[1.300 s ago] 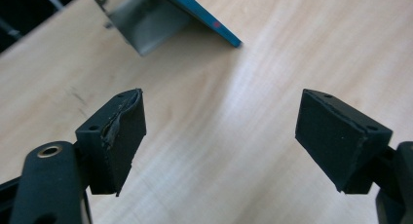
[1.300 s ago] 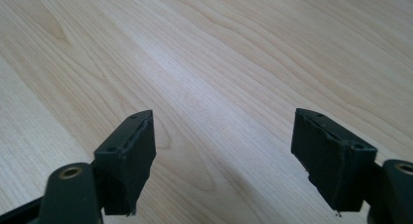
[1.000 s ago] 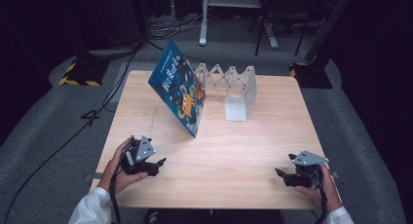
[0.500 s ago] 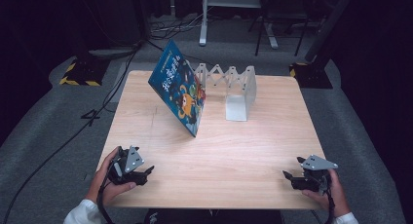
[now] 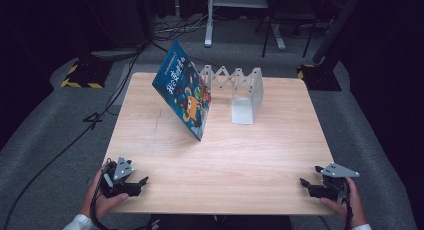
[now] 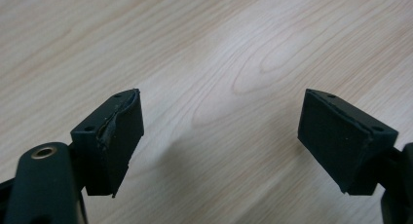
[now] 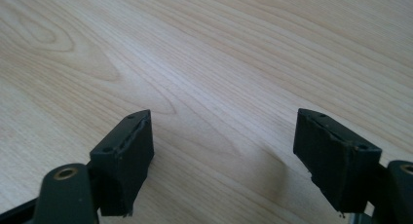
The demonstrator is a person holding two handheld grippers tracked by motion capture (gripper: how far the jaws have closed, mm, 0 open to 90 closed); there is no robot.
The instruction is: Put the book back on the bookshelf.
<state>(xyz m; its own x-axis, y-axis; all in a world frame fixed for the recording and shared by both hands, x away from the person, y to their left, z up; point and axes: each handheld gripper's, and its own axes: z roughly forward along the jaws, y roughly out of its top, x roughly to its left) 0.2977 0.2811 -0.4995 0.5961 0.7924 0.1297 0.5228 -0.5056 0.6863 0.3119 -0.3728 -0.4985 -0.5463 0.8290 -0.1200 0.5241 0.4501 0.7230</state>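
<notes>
- Two grippers sit at my near edge of the table (image 5: 220, 160), both with nothing in them: the left gripper (image 5: 141, 182) at the near-left corner, the right gripper (image 5: 303, 182) at the near-right corner, well apart from each other.
- From the left gripper view, I see its jaws standing wide apart over bare wood grain; the right gripper view shows the same, jaws spread with only tabletop between them.
- Work in hand, as I read it, concerns the picture book (image 5: 184, 96) and the white expanding book rack (image 5: 239, 92) at the far middle of the table.
- I see the book tilted, its bottom edge on the wood and its upper part leaning back toward the rack's left end; whether it actually touches the rack I cannot tell from above.
- I judge this a resting stage: neither gripper is near the book.
- Should the book need straightening, my next move calls for a long forward reach with the left gripper, jaws kept spread, closing on the book's free edge, while the right gripper steadies the rack so it does not slide.
</notes>
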